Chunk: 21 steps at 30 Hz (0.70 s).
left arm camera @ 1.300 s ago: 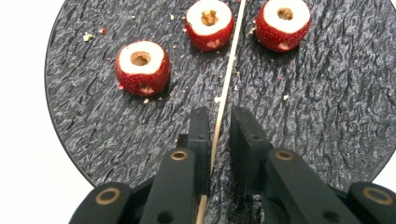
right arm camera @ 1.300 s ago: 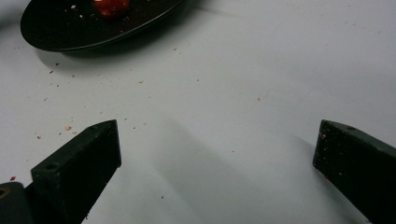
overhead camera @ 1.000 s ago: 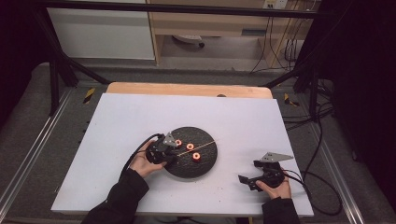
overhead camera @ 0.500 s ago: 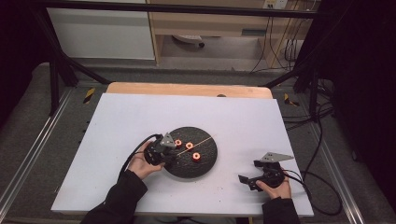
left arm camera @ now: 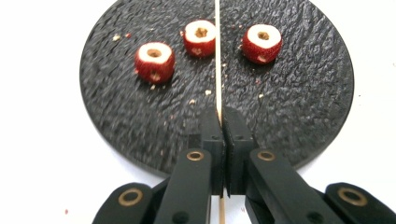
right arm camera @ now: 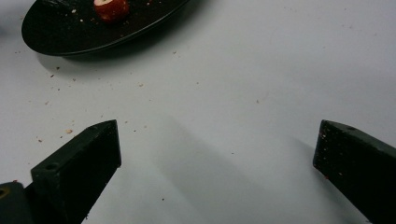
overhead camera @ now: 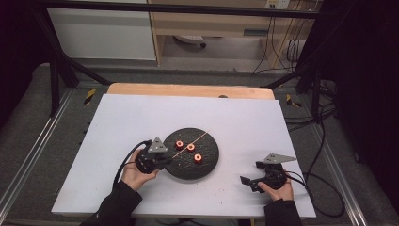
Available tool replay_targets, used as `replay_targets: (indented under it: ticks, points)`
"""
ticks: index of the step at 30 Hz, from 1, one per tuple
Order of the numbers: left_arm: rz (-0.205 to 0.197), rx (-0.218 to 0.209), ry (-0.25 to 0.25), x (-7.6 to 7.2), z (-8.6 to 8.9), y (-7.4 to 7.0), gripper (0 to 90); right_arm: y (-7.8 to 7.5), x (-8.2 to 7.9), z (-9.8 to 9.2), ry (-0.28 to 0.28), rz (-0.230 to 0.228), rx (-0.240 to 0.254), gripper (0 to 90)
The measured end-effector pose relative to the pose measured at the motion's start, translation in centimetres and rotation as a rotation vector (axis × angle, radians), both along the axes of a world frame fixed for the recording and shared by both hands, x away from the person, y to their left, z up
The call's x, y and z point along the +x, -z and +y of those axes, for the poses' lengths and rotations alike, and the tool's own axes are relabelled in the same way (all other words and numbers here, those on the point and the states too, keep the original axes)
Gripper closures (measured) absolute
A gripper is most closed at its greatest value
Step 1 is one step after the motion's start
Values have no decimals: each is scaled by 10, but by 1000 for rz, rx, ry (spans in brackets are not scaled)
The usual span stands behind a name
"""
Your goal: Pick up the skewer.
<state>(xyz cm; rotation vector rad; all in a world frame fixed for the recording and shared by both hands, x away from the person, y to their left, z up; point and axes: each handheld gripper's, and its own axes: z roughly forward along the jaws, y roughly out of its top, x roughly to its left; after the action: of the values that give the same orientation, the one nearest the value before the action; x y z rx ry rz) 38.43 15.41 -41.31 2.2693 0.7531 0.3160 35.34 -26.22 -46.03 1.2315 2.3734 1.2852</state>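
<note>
**Q:** High view first: where is the skewer and which way does it point?

**A:** The left gripper [overhead camera: 162, 159], at the plate's near-left rim, has its jaws clamped tight on a thin wooden skewer [overhead camera: 190, 143]. Its long axis runs from the jaws diagonally across the round black plate [overhead camera: 209, 162], tip toward the plate's far-right rim.

**Q:** What is on the plate?

**A:** Three cored red fruit pieces [left arm camera: 154, 62], scattered crumbs.

**Q:** The other tool?

**A:** The right gripper [overhead camera: 251, 181], right of the plate, jaws wide apart, holds nothing.

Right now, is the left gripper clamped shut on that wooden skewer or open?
Shut on it. The left gripper has its jaws pressed together around the wooden skewer, which runs out over the black plate.
</note>
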Motion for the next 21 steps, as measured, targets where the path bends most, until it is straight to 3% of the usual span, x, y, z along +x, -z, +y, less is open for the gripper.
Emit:
replay_targets:
  ticks: [8,21]
  points:
    - [-18,-73,-84,-19,21,6,882,1,0,0,2,-1,-2,13]
    - [-47,-127,-160,-45,48,17,882,1,1,1,11,5,1,10]
